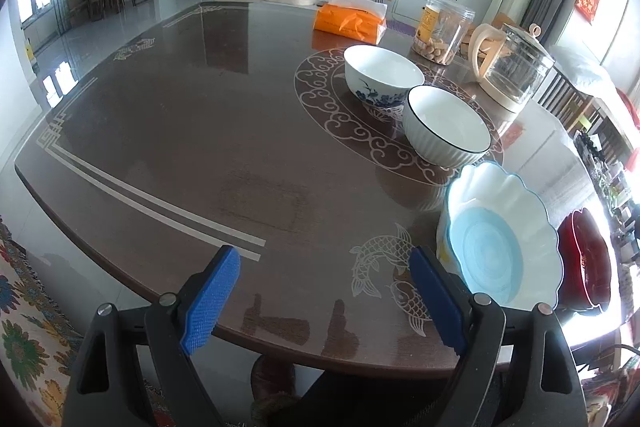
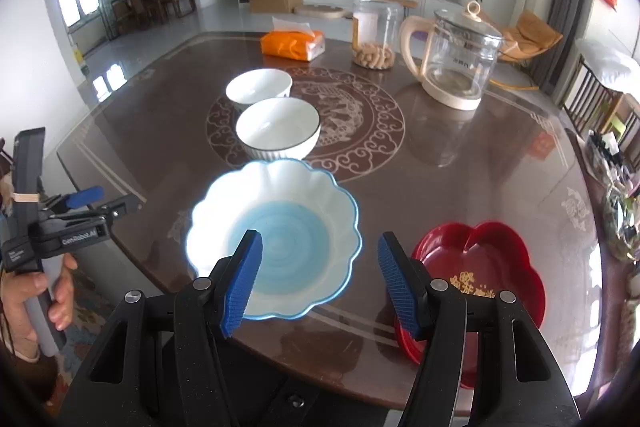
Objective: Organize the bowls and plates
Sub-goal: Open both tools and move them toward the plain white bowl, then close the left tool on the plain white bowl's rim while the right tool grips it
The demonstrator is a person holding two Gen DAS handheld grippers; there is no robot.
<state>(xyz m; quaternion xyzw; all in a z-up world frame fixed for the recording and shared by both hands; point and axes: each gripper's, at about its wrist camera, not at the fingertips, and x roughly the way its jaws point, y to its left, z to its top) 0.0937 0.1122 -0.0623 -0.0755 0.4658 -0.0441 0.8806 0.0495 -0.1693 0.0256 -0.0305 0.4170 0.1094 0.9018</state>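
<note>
Two white bowls stand side by side near the table's middle: one with blue flowers [image 1: 382, 77] [image 2: 259, 87], one ribbed with a dark rim [image 1: 446, 125] [image 2: 278, 129]. A scalloped white plate with a blue centre [image 1: 500, 235] [image 2: 276, 227] lies near the front edge. To its right is a red flower-shaped plate [image 1: 584, 259] [image 2: 480, 267]. My left gripper [image 1: 324, 253] is open over the table's front edge, left of the scalloped plate, holding nothing. My right gripper [image 2: 320, 239] is open above the gap between the scalloped and red plates, also empty. A hand holds the left gripper [image 2: 86, 201] at the far left.
On the dark glossy table [image 1: 200, 147], an orange tissue pack [image 2: 292, 45], a clear snack jar [image 2: 374, 35] and a glass kettle [image 2: 456, 59] stand along the far side. A patterned rug [image 1: 24, 327] covers the floor at left. Chairs [image 2: 592, 99] stand at right.
</note>
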